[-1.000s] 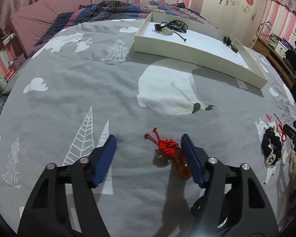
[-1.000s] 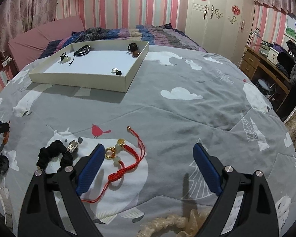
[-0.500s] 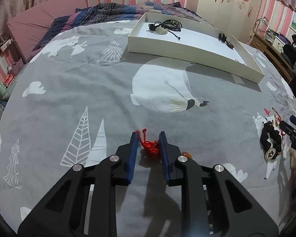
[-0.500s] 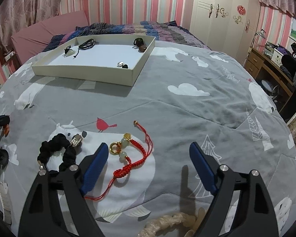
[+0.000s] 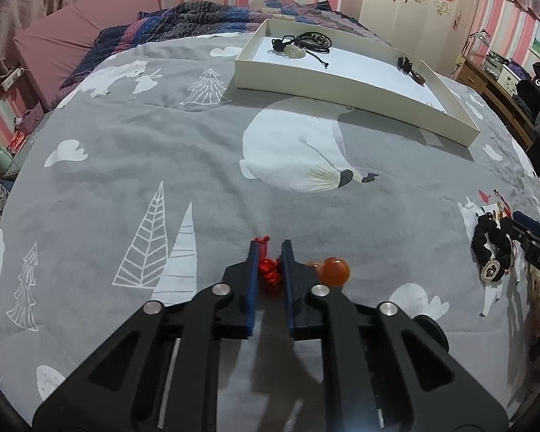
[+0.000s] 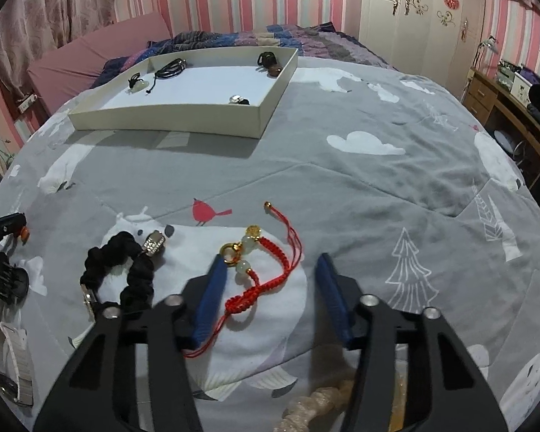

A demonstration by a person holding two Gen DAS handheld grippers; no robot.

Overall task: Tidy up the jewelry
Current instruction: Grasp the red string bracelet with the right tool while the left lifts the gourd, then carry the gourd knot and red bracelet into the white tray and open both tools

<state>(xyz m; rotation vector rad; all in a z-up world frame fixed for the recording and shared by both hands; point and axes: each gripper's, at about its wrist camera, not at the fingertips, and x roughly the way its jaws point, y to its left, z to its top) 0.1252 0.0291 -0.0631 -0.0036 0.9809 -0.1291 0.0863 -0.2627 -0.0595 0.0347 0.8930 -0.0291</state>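
Observation:
My left gripper is shut on the red knotted cord of a pendant whose orange bead hangs just right of the fingers, low over the grey bedspread. My right gripper is open, its fingers on either side of a red braided bracelet with a gold ring and pale green beads, lying on the bedspread. The white tray stands far ahead and holds black cord necklaces; it also shows in the right wrist view.
A black scrunchie with a rhinestone charm, a black hair claw and a white watch band lie left of my right gripper. A cream beaded strand lies below it. A desk stands at the right.
My left gripper closed on the red cord and rose a little with it. My right gripper moved forward over the red bracelet and narrowed somewhat.

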